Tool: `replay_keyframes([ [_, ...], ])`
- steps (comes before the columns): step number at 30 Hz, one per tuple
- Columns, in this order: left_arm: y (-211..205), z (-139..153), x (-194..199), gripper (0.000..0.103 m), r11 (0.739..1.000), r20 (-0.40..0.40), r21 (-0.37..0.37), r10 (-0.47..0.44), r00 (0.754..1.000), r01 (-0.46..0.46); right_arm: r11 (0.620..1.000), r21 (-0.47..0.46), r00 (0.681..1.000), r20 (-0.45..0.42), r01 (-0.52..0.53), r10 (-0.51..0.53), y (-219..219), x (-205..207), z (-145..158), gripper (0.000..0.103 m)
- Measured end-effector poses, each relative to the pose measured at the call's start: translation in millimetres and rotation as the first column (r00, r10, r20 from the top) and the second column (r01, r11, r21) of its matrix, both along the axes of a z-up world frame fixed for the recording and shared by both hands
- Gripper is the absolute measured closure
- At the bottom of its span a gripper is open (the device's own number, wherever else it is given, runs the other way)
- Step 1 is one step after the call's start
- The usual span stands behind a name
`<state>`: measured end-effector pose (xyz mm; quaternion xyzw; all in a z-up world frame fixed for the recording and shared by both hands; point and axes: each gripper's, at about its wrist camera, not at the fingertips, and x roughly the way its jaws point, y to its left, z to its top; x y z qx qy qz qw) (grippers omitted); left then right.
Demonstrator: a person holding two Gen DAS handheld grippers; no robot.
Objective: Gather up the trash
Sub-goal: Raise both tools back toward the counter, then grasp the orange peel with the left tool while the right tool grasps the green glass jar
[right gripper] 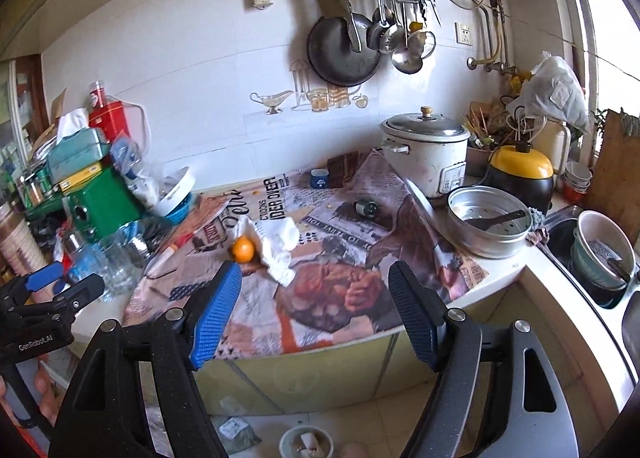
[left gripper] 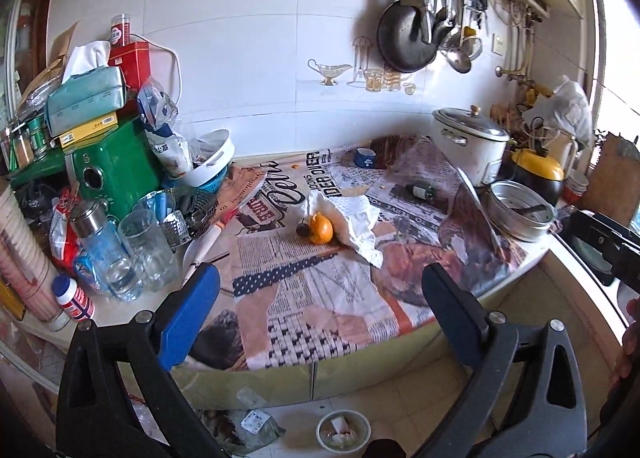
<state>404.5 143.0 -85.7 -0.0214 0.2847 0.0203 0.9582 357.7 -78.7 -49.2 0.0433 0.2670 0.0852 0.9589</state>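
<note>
Trash scraps in floor bowl [left gripper: 343, 429]; left hand-held gripper [left gripper: 320, 310] and right hand-held gripper [right gripper: 316, 314] wide apart, empty

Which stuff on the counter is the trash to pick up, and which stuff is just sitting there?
Likely trash for the job:
- crumpled white tissue
- orange peel beside it
- small dark bottle lying on its side
- bowl on the floor, already holding scraps

Just lying about:
- rice cooker
- metal steamer pan
- glass jars
- green appliance
- hanging wok
</note>
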Motion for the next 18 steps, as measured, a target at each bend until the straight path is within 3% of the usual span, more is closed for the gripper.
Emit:
replay_keyframes([
  [9, -21.2, -16.1, 134.4, 0.002, 0.992, -0.111, 0.005, 0.128, 0.986, -0.128, 0.997, -0.038, 0.992, -0.104, -0.069, 0.065, -47.9, 142.1, -22.1, 0.03],
  [14, -27.5, -40.8, 198.0, 0.002, 0.978, -0.182, -0.015, 0.203, 0.962, -0.209, 0.993, -0.07, 0.982, -0.167, -0.095, 0.083, -72.2, 226.1, -52.6, 0.03],
  [18, -30.2, -67.3, 237.4, 0.002, 0.969, -0.257, 0.004, 0.24, 0.936, -0.247, 0.992, -0.021, 0.963, -0.242, -0.128, 0.119, -80.2, 293.3, -84.6, 0.03],
])
